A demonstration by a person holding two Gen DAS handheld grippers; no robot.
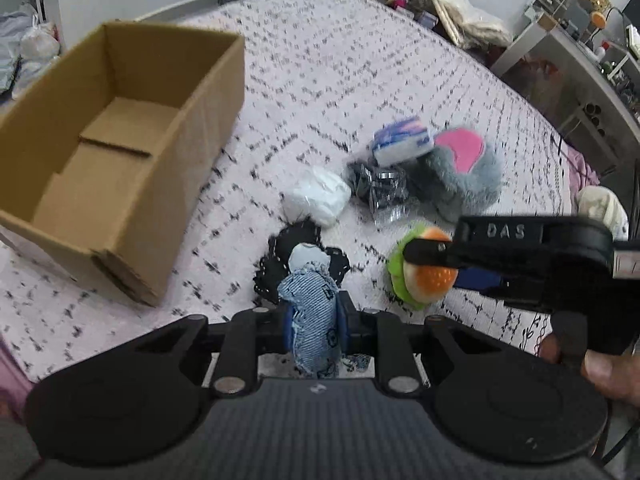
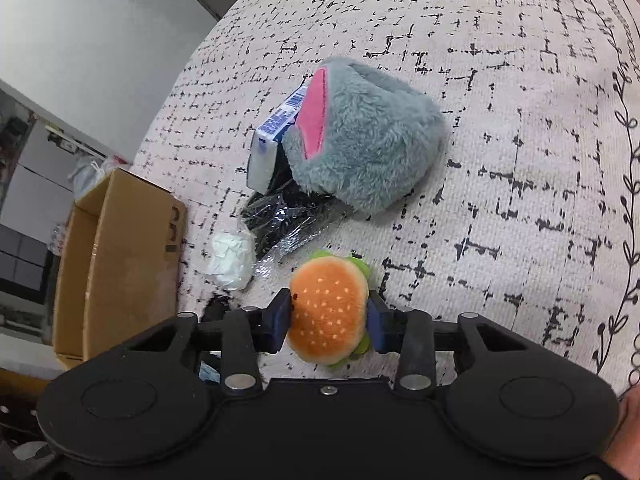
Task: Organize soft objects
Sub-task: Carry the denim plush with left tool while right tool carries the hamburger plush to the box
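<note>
Now the left gripper has its jaws drawn almost together, pinching a small denim pouch that stands up between the blue pads. The right gripper has its jaws partly open with a plush burger between them, both pads touching the bun's sides.

The pouch's lower end is hidden behind the gripper body. Just beyond it lies something black, too blurred to make out.

Far left on the patterned bedspread sits an open cardboard box, well apart from the pile. Further back lie a white bundle, a crinkled black plastic packet, a blue-and-white tissue pack and a grey furry slipper with pink lining, the pack leaning against the slipper.
</note>
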